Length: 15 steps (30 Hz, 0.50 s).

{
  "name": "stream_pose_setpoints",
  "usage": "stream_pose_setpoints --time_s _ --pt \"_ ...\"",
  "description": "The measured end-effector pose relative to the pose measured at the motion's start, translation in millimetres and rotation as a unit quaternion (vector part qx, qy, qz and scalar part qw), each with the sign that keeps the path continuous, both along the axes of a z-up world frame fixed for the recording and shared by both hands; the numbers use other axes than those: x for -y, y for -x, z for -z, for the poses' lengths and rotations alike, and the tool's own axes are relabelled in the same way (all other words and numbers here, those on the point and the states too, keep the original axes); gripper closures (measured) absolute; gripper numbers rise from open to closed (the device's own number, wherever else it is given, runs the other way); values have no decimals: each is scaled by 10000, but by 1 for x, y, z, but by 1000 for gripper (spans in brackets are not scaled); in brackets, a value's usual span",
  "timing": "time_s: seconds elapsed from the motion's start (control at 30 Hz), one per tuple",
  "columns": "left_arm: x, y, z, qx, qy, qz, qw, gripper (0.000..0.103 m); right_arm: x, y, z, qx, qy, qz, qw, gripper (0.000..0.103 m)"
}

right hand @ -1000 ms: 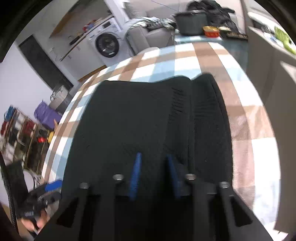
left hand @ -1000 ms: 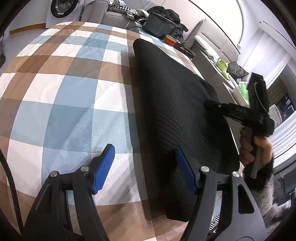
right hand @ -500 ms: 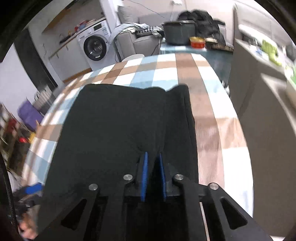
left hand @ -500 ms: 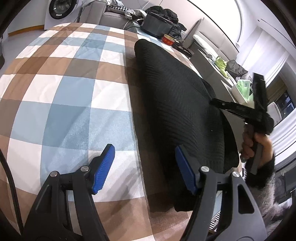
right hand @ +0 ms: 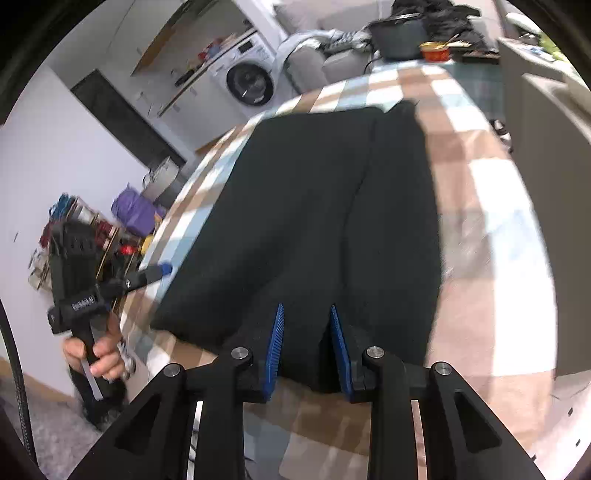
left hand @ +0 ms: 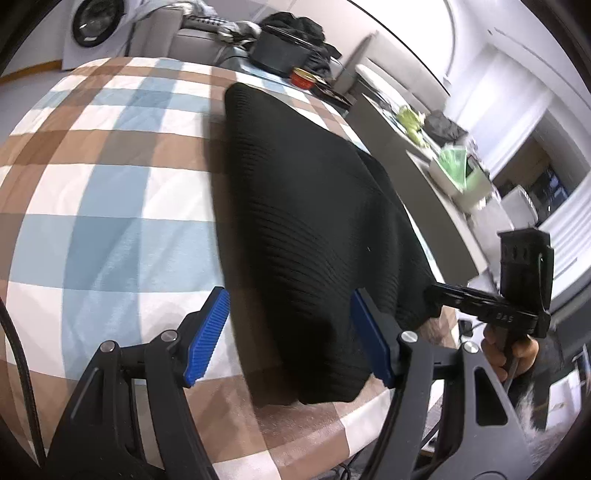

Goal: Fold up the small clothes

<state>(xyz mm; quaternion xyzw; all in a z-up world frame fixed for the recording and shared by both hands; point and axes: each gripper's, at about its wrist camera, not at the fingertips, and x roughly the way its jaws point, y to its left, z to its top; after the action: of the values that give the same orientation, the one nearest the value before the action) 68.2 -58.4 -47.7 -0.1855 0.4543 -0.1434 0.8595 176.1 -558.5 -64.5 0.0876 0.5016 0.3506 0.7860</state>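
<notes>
A black knit garment (left hand: 303,221) lies along the checked table (left hand: 103,206), folded lengthwise, with a narrower strip on its right side in the right wrist view (right hand: 317,206). My left gripper (left hand: 291,332) is open, its blue pads either side of the garment's near corner. My right gripper (right hand: 306,343) is partly open over the garment's near edge, with dark cloth between the pads; no grip shows. The right gripper also shows in the left wrist view (left hand: 436,295) at the garment's right corner. The left gripper shows in the right wrist view (right hand: 162,271).
A dark pot (right hand: 399,33) and a red bowl (right hand: 436,51) stand beyond the table's far end. A washing machine (right hand: 251,79) and sofa stand behind. A grey counter (right hand: 546,155) runs along the right. Shelves with clutter (right hand: 85,229) are at left.
My right gripper closed on the garment's edge, then opened again and drew back to the near edge. My left gripper has moved right, now straddling the garment's near corner.
</notes>
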Motion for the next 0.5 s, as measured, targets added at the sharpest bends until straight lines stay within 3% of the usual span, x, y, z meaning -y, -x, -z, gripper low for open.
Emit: stream_pose_setpoints --time_s 0.07,0.17,0.33,0.5 --pt "8 2 2 -29 -110 78 9999 38 -8 1 7 73 142 -59 9999 79" --pt "18 3 8 -80 -276 153 9995 38 -18 3 5 361 375 -184 9985 95" --pt "28 3 22 -185 -684 156 9974 38 2 6 -19 632 233 -114 9977 98" --pt "27 6 27 -245 -630 178 9976 37 10 4 6 255 603 82 9978 98"
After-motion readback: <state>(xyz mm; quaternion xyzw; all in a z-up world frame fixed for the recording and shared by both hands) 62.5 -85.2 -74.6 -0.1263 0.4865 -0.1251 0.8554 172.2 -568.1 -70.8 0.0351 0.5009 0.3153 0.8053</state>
